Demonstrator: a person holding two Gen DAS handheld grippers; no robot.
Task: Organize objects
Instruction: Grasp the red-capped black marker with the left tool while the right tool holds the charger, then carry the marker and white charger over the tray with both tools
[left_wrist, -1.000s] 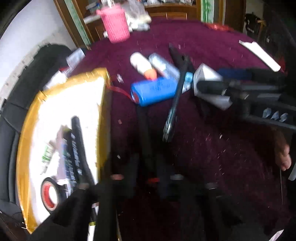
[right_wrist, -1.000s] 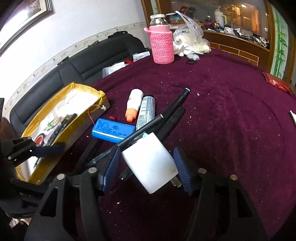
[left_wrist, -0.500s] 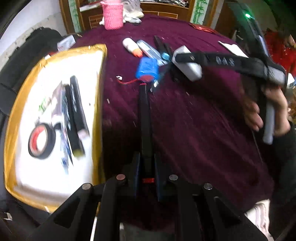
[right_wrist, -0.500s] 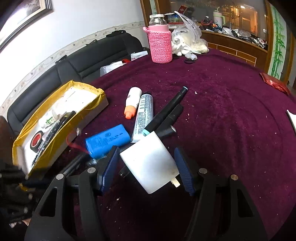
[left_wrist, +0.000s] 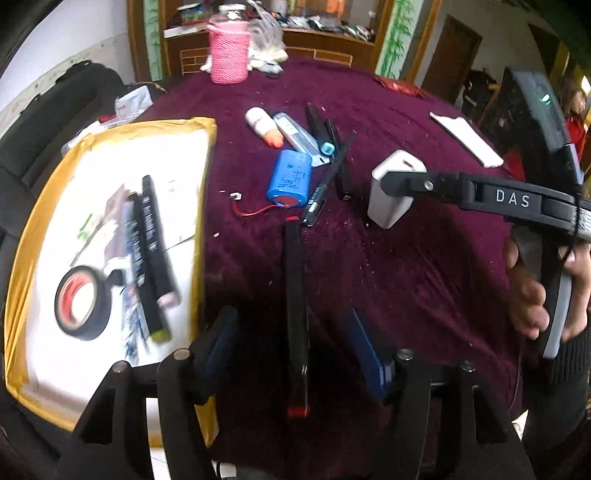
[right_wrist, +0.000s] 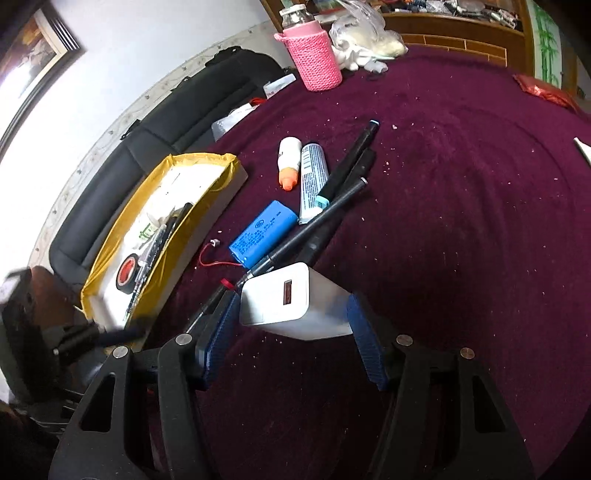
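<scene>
Your left gripper (left_wrist: 291, 354), bottom centre of the left view, was pinched on the black pen (left_wrist: 295, 314) half a second ago; now its jaws stand wide apart and the pen lies loose between the blue pads (left_wrist: 219, 339), touching neither as far as I can tell. So that pen looks dropped on the cloth (left_wrist: 406, 295), not in the box (left_wrist: 33, 236) at left. It probably needs a re-grab.

Your right gripper (right_wrist: 291, 332), bottom centre of the right view, has the white charger (right_wrist: 295, 302) between its pads; both pads touch its sides, and the jaws are about half open. The charger has turned since a second ago: USB face now toward the camera. In the left view it looks lifted off the cloth.

Mid frame: blue battery (left_wrist: 290, 177) with its red lead, more pens (left_wrist: 332, 162), a tube (left_wrist: 297, 138), an orange-tipped bottle (left_wrist: 262, 125); all still outside the box.

The box holds a tape roll (left_wrist: 83, 302) and pens already.

Far top: pink cup (left_wrist: 229, 55).
</scene>
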